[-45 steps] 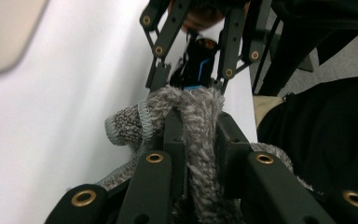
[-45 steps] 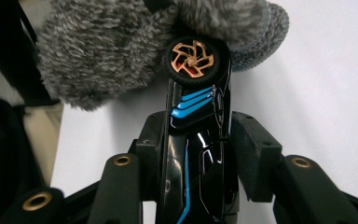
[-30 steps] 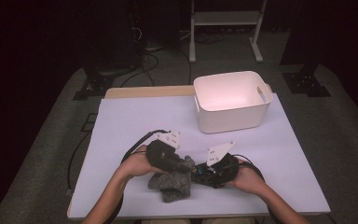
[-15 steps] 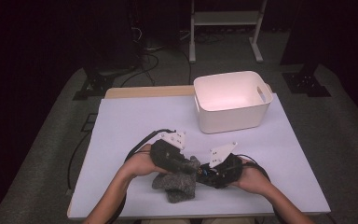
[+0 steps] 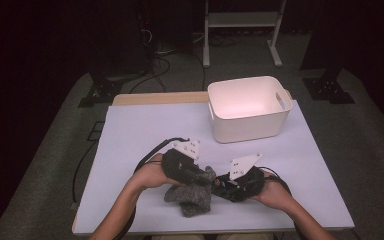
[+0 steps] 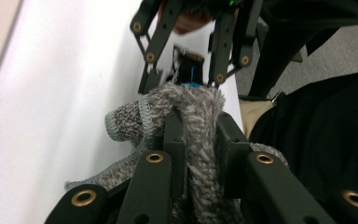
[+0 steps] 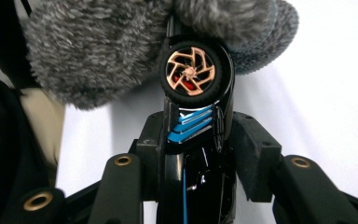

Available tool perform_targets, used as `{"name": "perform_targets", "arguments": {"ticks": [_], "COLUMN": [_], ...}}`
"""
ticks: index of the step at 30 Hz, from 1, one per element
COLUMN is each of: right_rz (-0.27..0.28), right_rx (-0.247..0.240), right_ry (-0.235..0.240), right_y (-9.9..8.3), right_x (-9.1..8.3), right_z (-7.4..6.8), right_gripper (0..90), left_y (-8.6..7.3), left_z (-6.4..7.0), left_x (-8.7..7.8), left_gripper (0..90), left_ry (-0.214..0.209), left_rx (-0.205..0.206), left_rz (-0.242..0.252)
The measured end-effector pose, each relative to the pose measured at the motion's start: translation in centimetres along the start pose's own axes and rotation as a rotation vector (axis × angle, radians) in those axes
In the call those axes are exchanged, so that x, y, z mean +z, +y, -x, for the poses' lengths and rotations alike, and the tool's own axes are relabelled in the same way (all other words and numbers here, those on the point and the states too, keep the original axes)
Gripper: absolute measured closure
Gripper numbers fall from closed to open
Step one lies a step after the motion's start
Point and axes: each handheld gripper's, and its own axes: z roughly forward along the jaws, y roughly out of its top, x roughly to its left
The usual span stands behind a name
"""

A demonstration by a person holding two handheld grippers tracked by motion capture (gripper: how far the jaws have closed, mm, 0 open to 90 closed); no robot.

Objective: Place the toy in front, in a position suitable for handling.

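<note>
High view: both hands at the near edge of the white table, left tongs and right tongs meeting over a grey fuzzy sock that lies crumpled on the table between the hands. White plastic bin sits well apart at the far right side of the table.

Left gripper view: left tongs clamped on a fold of the grey sock, fabric squeezed between the jaws, knit cuff sticking out to the side. Right tongs face in from the top, just beyond the sock.

Right gripper view: right tongs closed on a black toy car with blue trim and a copper-coloured wheel; car held on its side, front end pushed against the sock, which wraps over the nose of the car.
</note>
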Motion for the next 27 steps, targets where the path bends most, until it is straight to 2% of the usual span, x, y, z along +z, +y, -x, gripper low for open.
{"name": "perform_targets", "arguments": {"ticks": [5, 7, 9, 13, 16, 18, 27], "right_rz": [0.092, 0.127, 0.118, 0.126, 0.111, 0.103, 0.085], "right_rx": [0.018, 0.029, 0.024, 0.028, 0.018, 0.012, 0.007], "right_ry": [0.013, 0.027, 0.036, 0.031, 0.015, 0.012, 0.004], "right_y": [0.8, 1.1, 1.1, 0.6, 0.5, 0.4, 0.0], "right_x": [0.2, 0.5, 1.0, 0.5, -0.1, -0.3, -1.3], "right_z": [0.6, 0.7, 0.8, 0.6, 0.4, 0.4, 0.3], "right_gripper": [57.1, 57.0, 56.9, 56.8, 56.9, 57.0, 56.9], "left_y": [1.3, 1.8, 2.1, 2.9, 3.7, 4.0, 3.5], "left_z": [0.3, 0.3, 0.3, 0.4, 0.5, 0.6, 0.2], "left_x": [-1.8, -1.8, -1.3, -0.5, -0.1, 0.0, -0.5], "left_gripper": [77.6, 77.6, 77.6, 77.8, 77.8, 77.6, 77.6], "left_ry": [0.023, 0.020, 0.021, -0.013, -0.017, -0.017, -0.030], "left_rx": [0.016, 0.019, 0.027, 0.044, 0.071, 0.075, 0.052], "left_rz": [0.013, 0.004, -0.026, 0.012, 0.003, 0.005, 0.044]}}
